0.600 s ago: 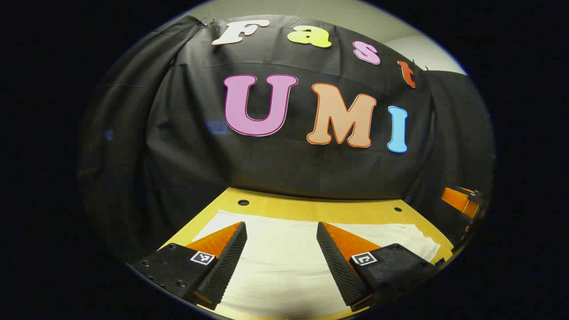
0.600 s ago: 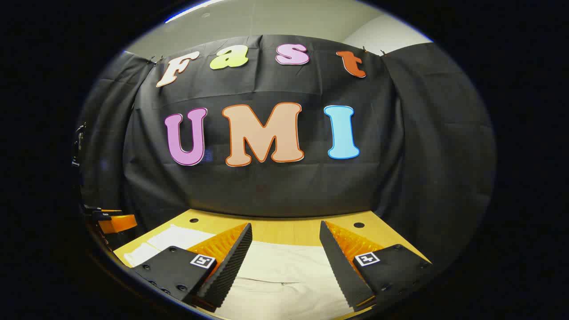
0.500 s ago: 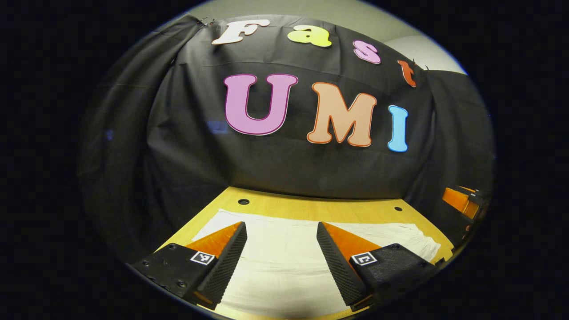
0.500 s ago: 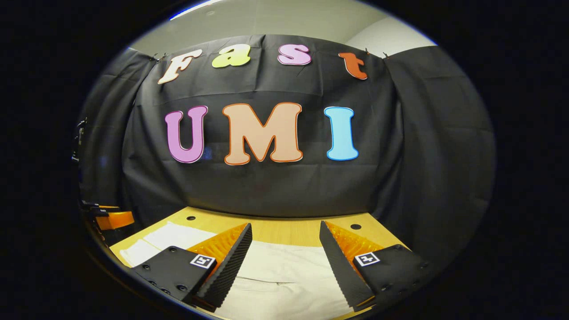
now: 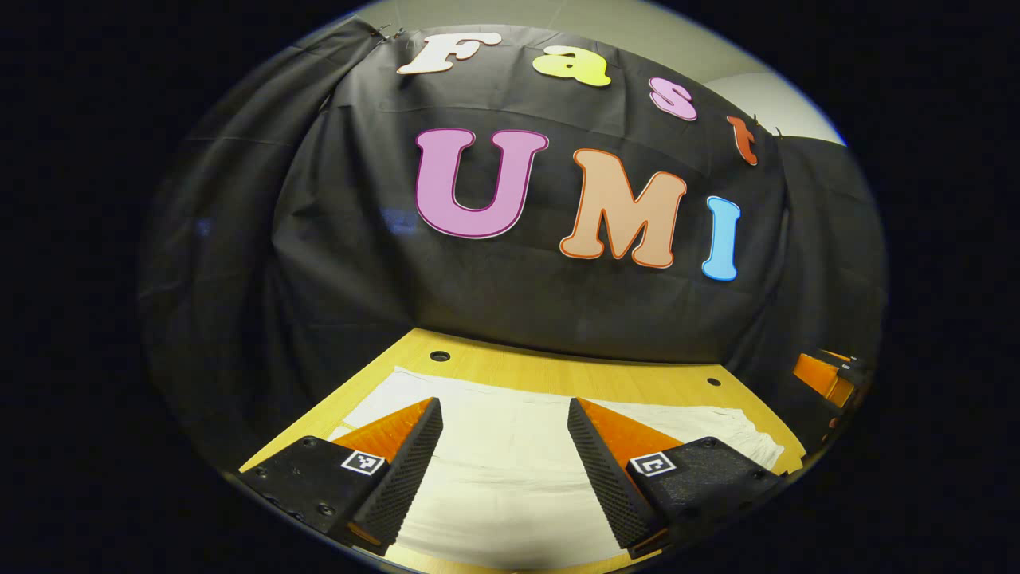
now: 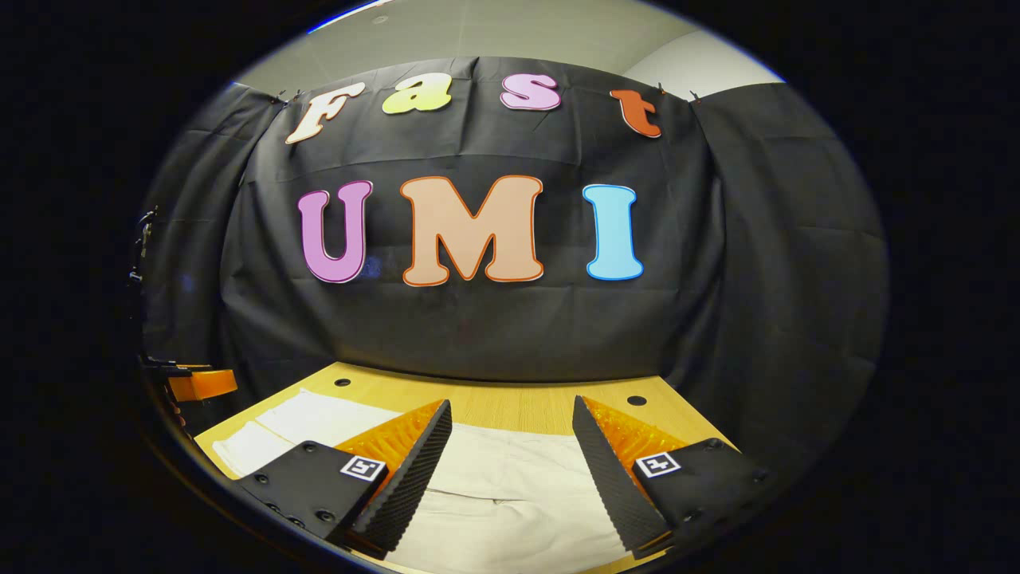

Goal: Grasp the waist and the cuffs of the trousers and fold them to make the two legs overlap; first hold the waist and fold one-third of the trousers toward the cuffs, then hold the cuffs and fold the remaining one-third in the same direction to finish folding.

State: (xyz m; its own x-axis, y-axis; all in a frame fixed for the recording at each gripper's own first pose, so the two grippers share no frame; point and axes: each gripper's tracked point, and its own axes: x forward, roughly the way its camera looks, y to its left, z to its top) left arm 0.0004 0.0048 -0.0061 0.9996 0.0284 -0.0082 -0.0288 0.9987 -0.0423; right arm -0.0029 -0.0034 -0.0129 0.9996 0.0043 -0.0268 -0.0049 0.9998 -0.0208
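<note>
Both hand-held grippers, left (image 5: 504, 454) and right (image 6: 510, 462), hover with fingers apart, holding nothing. The trousers (image 5: 510, 470) lie flat on the surface (image 5: 558, 373) just beneath them. No fold looks started; every step seems left.

A pale wooden tabletop (image 5: 558, 375) runs up to the black cloth wall (image 5: 358, 263) behind it. Near the tabletop's far edge, just before the cloth, sit small round dark holes (image 5: 439, 355), one toward each far corner. Above the cloth, a plain light wall (image 6: 510, 32) shows.
</note>
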